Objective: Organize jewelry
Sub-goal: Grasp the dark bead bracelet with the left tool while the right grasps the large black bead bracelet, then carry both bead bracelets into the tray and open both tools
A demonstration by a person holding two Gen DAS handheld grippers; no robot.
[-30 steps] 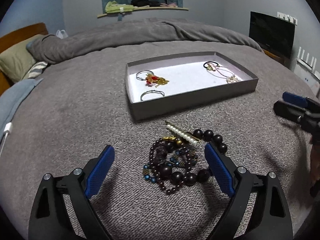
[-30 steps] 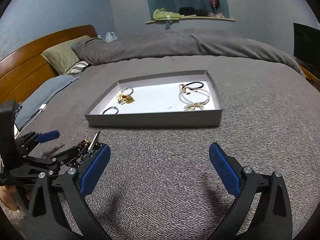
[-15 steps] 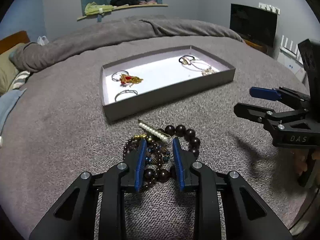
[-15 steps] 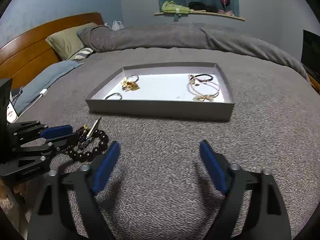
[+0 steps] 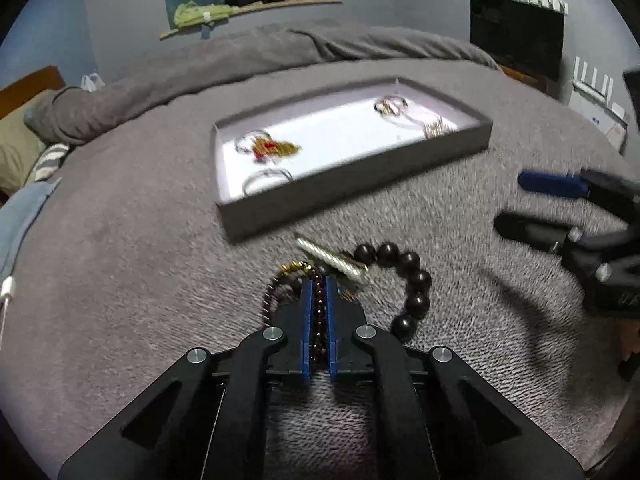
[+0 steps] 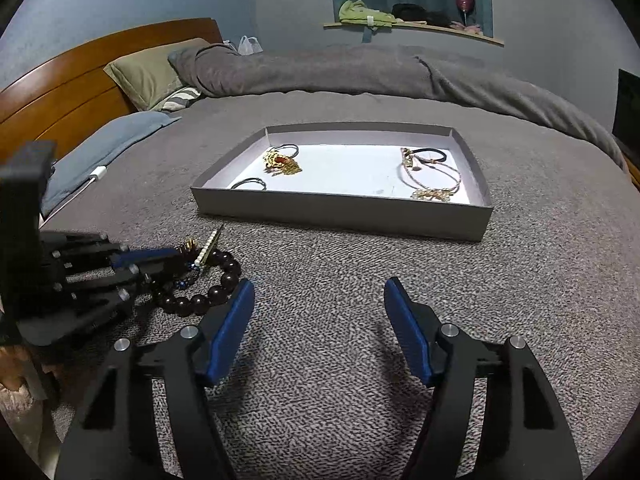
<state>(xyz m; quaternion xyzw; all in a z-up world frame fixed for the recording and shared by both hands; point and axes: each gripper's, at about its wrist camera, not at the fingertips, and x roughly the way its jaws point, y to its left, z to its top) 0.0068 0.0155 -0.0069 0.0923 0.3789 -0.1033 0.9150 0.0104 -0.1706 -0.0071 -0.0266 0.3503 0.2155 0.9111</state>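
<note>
A heap of jewelry lies on the grey bed cover in front of the grey tray (image 5: 360, 184): a large dark bead bracelet (image 5: 414, 280), a pearl hair clip (image 5: 332, 259) and a small dark red bead strand (image 5: 319, 312). My left gripper (image 5: 319, 284) is shut on the small bead strand, low on the heap; it also shows in the right wrist view (image 6: 152, 258). My right gripper (image 6: 320, 296) is open and empty above the cover, right of the heap (image 6: 212, 280). The tray (image 6: 340, 212) holds rings, a gold and red brooch (image 6: 282, 162) and chains (image 6: 434, 178).
A rolled grey duvet (image 6: 360, 72) lies behind the tray. Pillows (image 6: 148, 72) and a wooden headboard (image 6: 60, 88) are at the left. A blue cloth with a white cable (image 6: 96, 172) lies at the bed's left edge. A dark screen (image 5: 516, 36) stands at the right.
My left gripper has closed from wide open onto the small bead strand in the heap. My right gripper has narrowed a little and stays open.
</note>
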